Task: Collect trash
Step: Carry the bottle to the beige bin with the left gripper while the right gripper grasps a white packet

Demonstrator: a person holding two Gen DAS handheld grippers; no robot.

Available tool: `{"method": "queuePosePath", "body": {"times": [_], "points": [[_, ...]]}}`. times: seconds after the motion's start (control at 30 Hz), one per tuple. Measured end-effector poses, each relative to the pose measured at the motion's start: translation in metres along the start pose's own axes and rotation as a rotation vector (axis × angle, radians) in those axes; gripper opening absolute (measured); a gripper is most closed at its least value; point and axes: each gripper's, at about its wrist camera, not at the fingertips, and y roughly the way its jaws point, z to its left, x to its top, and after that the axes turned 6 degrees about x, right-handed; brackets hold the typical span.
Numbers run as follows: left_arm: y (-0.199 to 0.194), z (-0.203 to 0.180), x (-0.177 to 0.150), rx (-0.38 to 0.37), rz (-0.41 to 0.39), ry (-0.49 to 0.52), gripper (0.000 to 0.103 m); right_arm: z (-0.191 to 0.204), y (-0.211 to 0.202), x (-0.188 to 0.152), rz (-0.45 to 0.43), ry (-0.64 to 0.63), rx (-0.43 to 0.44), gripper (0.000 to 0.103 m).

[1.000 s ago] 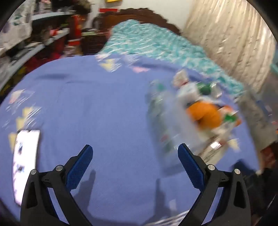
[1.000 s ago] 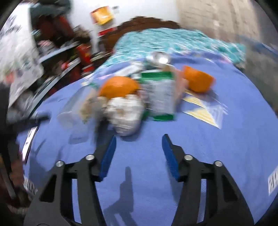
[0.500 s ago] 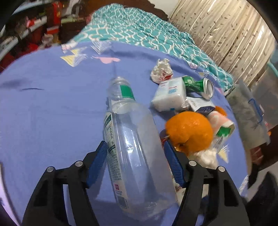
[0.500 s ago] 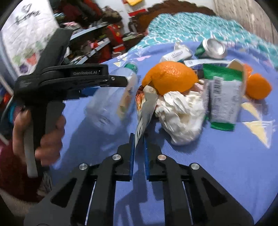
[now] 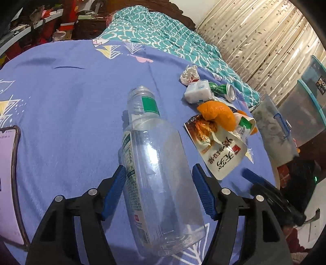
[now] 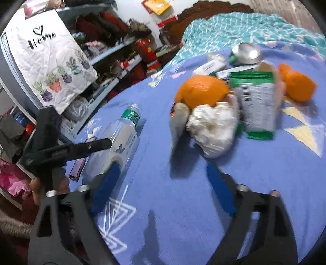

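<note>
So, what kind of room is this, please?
Most likely a bedroom: the trash lies on a bed covered by a purple-blue patterned bedsheet, with a teal patterned quilt and a dark carved wooden headboard behind; cluttered grey shelves stand alongside.

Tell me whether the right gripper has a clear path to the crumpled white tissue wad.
Probably yes: the right gripper is open, and only bare blue sheet lies between it and the tissue wad.

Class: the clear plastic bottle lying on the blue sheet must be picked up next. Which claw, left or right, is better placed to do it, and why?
Left. The left claw already straddles the bottle, one blue finger on each side. The right claw is open over bare sheet, facing the pile with the orange.
</note>
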Motion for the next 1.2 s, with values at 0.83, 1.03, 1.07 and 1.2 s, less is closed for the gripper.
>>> {"method": "queuePosePath", "body": {"times": [0.83, 1.03, 1.07, 1.2], "points": [[-0.05, -0.089, 0.001, -0.283, -0.113, 0.188, 0.064, -0.065, -0.11, -0.067, -0.118, 0.278, 0.307, 0.015], [-0.024, -0.188, 0.018, -0.348, -0.063, 0.316, 0.064, -0.116, -0.172, -0.093, -0.257, 0.36, 0.096, 0.014], [-0.019, -0.203, 0.016, -0.358, -0.055, 0.336, 0.064, -0.123, -0.185, -0.096, -0.279, 0.366, 0.083, 0.014], [0.022, -0.279, 0.011, -0.398, 0.028, 0.429, 0.064, -0.147, -0.232, -0.105, -0.387, 0.395, 0.028, 0.014]]}}
